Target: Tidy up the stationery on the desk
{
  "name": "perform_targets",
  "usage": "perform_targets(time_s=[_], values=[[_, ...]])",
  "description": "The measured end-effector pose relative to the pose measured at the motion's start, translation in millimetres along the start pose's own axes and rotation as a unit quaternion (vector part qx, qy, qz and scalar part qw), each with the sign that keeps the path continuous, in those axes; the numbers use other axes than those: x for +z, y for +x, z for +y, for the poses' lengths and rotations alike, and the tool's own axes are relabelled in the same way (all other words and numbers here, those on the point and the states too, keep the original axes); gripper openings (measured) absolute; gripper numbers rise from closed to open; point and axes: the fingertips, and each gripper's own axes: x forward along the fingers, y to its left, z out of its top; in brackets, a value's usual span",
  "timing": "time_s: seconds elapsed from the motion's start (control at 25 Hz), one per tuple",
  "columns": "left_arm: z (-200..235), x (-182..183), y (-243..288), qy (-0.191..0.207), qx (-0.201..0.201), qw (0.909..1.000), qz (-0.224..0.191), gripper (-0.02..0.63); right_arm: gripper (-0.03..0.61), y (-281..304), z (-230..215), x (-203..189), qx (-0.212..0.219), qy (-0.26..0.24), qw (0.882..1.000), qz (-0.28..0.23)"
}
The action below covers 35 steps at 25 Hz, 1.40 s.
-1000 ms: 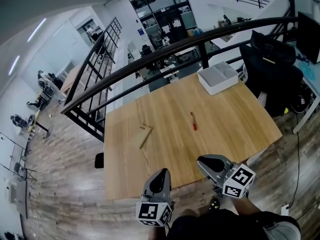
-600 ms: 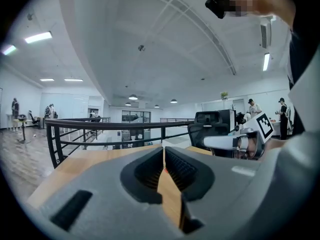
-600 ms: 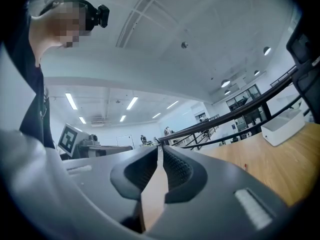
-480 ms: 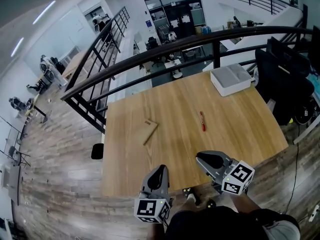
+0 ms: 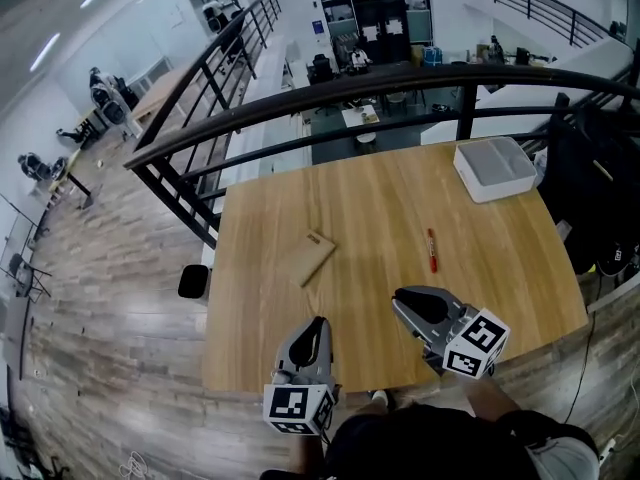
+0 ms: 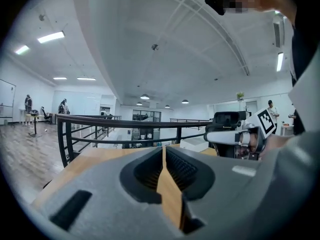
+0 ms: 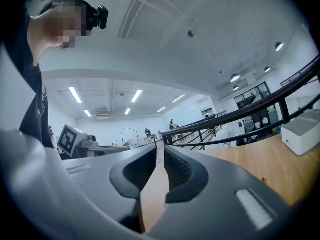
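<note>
On the wooden desk (image 5: 380,208) lie a red pen (image 5: 431,250) right of centre and a flat wooden piece (image 5: 316,256) left of centre. Both grippers hover at the desk's near edge, well short of either item. My left gripper (image 5: 318,322) (image 6: 163,149) is shut and empty, its jaws meeting at the tips. The jaws of my right gripper (image 5: 399,298) (image 7: 159,148) have just been opening; a narrow gap shows, with nothing in it. The pen lies ahead of the right gripper, slightly to its right.
A white box (image 5: 494,168) (image 7: 302,131) sits at the desk's far right corner. A black railing (image 5: 330,93) runs along the far edge. Dark chairs (image 5: 600,188) stand to the right. Wooden floor (image 5: 110,298) lies on the left.
Both grippers have moved forward, from short of the desk to its near edge. The desk items now appear closer. The right jaws have parted a little.
</note>
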Motion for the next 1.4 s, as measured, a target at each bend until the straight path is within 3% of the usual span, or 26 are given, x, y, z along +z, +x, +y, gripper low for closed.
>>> perform_targets(time_s=[0.52, 0.84, 1.0, 1.4], values=[[83.9, -11.7, 34.8, -0.029, 0.058, 0.9975, 0.029, 0.051, 0.055, 86.7, -36.6, -6.4, 0.021, -0.009, 0.998, 0.051], [132.3, -46.5, 67.1, -0.063, 0.089, 0.9917, 0.069, 0.078, 0.067, 137.5, -72.8, -27.7, 0.025, -0.019, 0.994, 0.1], [146.9, -53.7, 86.5, -0.075, 0.091, 0.9886, 0.094, 0.112, 0.078, 161.8, -92.6, -27.8, 0.023, -0.023, 0.992, 0.122], [181.5, -101.9, 118.2, -0.116, 0.087, 0.9788, 0.145, 0.177, 0.11, 222.1, -120.4, -73.0, 0.032, -0.013, 0.983, 0.182]])
